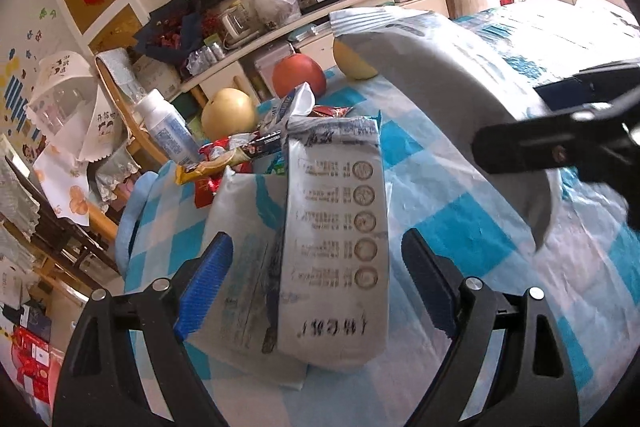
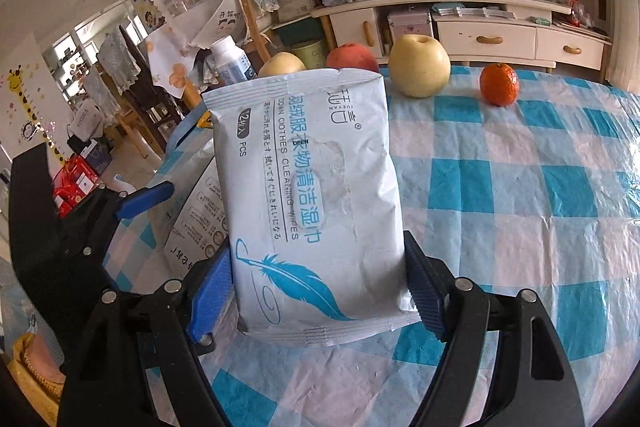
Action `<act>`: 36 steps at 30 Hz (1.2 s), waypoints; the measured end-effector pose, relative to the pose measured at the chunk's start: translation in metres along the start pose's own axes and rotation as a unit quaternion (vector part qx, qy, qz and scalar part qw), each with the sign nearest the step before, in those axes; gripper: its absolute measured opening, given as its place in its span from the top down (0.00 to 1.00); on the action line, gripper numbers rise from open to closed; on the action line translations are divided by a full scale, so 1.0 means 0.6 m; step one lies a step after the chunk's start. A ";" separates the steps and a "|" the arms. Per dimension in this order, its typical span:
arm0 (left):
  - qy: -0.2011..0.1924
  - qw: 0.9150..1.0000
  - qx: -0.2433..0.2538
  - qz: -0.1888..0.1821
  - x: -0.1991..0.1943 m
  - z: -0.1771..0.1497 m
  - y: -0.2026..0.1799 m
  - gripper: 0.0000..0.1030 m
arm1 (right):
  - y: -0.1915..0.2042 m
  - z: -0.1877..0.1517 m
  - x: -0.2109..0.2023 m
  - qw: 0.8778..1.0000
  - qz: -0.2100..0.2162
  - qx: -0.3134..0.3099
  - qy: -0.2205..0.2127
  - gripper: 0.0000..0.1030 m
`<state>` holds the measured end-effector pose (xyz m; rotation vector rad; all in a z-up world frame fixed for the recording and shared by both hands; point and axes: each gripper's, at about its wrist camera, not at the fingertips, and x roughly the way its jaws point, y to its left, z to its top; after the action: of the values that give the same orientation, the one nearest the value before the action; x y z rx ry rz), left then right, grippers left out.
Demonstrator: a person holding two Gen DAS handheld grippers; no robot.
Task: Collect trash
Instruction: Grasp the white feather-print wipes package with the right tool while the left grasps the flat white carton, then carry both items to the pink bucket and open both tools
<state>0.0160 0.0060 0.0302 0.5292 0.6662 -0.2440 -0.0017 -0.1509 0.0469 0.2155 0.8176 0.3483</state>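
The right gripper (image 2: 318,291) has a white wipes pack (image 2: 308,195) clamped across its lower end, fingers (image 2: 210,297) spread wide and pressing both side edges, so the pack stands up off the checked desk (image 2: 520,187). The left gripper (image 1: 316,283) straddles another flat pack (image 1: 334,239) lying on the desk; its fingers (image 1: 204,287) stand wide, the left one touching or just beside the pack's edge and the right one clear, so it grips nothing. Beyond that pack lies a heap of wrappers (image 1: 236,155), with fruit (image 2: 419,65) behind, which I judge is not trash. To do this step well, keep the held pack level and firmly pinched while carrying it to the pile, and centre the left fingers on the lying pack before closing. Both grippers point forward and downward toward the desk.
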 end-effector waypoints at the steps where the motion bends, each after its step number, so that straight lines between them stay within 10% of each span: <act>1: 0.003 1.000 0.000 0.001 0.004 0.003 -0.002 0.29 | -0.003 0.001 0.000 1.000 -0.001 0.003 0.001 0.24; 4: 0.019 1.000 0.000 0.001 0.020 0.010 -0.009 0.41 | -0.010 0.004 0.000 1.000 -0.004 0.011 0.002 0.24; 36: -0.008 0.981 -0.193 -0.013 -0.111 -0.074 0.156 0.42 | 0.041 -0.031 -0.008 0.997 0.074 0.017 0.006 0.24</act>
<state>-0.0225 0.1119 0.0797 0.1477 0.6852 -0.1371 -0.0238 -0.1287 0.0457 0.3066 0.8225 0.4759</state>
